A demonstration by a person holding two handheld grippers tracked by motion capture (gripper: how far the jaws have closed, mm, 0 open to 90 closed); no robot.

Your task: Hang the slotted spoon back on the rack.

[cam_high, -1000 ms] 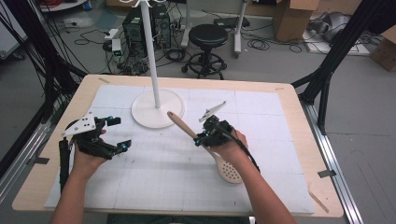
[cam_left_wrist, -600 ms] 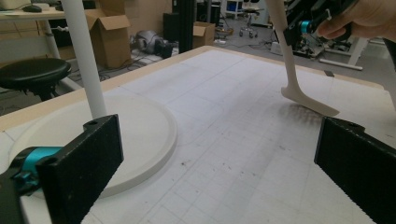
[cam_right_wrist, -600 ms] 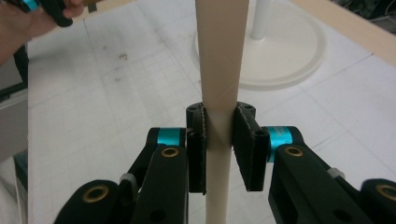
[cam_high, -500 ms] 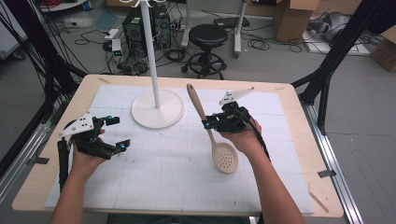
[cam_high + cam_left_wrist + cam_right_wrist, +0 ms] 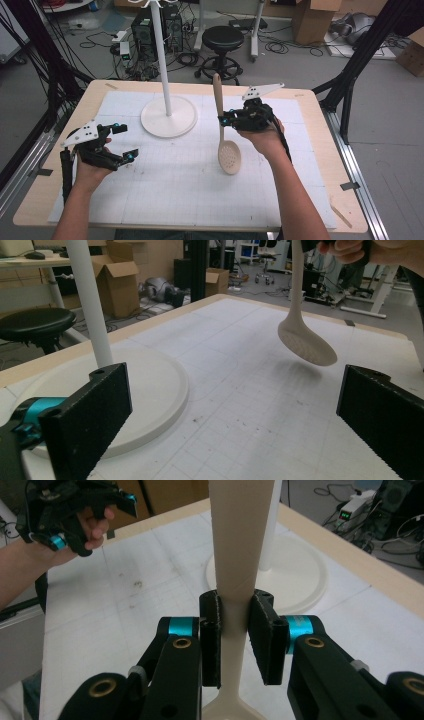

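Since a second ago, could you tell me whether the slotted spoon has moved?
Yes. The slotted spoon swung from lying diagonal to handle-up, and shifted right, away from the stand base.

White stand (image 5: 168, 116): round base on mat, pole upright, left of table centre. Gridded mat (image 5: 190, 195) covers most of wooden table (image 5: 320, 125). Black stool (image 5: 224, 37) on floor beyond far edge. Computer tower (image 5: 145, 30) and tangled cables (image 5: 95, 42) behind stand. Cardboard boxes (image 5: 312, 15) far right. Black frame legs (image 5: 360, 55) flank table.
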